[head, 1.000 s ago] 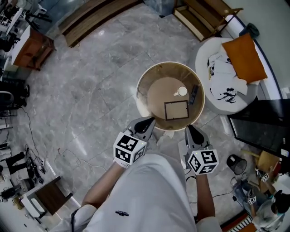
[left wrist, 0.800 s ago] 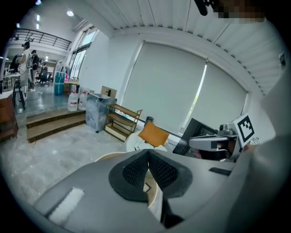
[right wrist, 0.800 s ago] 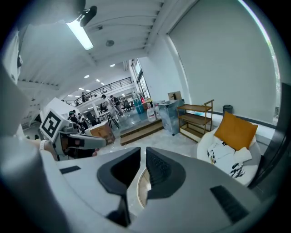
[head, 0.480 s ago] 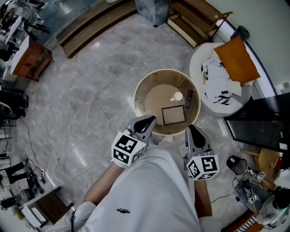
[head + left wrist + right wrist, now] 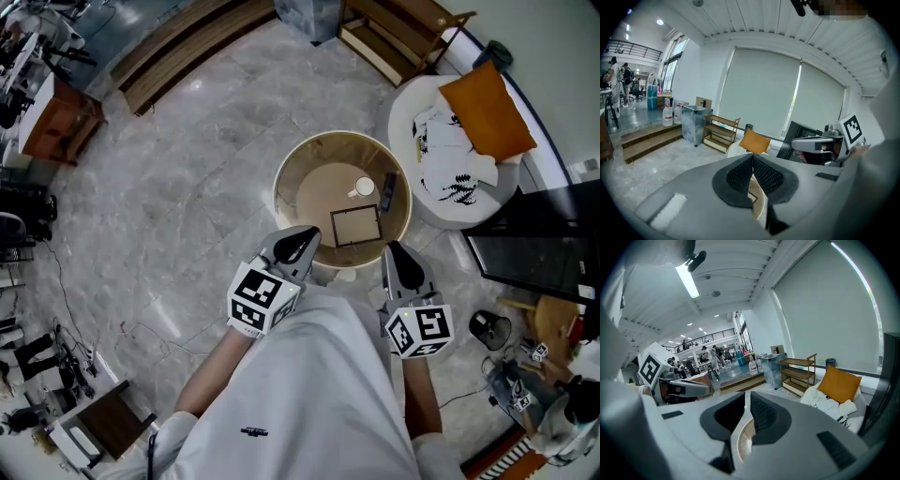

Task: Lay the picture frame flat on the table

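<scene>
Already flat: dark-edged rectangular picture frame (image 5: 355,226) on round table (image 5: 319,187).

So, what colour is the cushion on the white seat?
Plain orange. The cushion on the white seat shows best in the head view.

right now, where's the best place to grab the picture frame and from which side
Take the picture frame by its near edge, probably: a thin dark border facing you, clear of the white cup and dark bar behind it. Come from the near side over the table rim. Its tilt is unclear.
</scene>
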A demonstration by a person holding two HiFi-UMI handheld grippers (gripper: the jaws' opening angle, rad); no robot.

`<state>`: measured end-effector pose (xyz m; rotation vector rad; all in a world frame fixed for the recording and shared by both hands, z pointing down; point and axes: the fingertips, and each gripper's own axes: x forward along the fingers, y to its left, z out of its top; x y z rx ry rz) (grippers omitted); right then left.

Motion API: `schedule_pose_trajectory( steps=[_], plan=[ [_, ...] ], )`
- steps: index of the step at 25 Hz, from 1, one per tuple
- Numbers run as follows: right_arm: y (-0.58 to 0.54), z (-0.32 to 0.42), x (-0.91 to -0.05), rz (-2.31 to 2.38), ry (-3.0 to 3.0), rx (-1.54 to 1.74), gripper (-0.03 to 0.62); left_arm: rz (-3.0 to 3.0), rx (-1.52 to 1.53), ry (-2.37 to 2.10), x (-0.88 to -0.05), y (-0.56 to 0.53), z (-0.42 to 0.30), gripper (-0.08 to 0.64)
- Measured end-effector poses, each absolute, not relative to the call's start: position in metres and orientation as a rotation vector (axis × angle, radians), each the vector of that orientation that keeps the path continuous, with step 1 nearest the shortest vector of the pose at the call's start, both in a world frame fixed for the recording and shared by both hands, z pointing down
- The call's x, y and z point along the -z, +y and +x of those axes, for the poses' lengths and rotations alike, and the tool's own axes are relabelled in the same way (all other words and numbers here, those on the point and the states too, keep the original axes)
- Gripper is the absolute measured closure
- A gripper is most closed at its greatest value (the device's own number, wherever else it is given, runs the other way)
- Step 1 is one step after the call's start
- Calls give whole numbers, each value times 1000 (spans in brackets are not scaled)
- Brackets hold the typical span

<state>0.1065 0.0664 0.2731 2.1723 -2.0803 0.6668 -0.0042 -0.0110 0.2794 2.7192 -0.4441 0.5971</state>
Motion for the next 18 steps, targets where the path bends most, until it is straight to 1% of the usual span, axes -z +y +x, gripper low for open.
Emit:
schedule_pose_trajectory(
  steps=[18],
  plan=[
    [80,106,-280,2130,-2093,-668,568,2698,-575,-477,-278,14,-5,555]
  ],
)
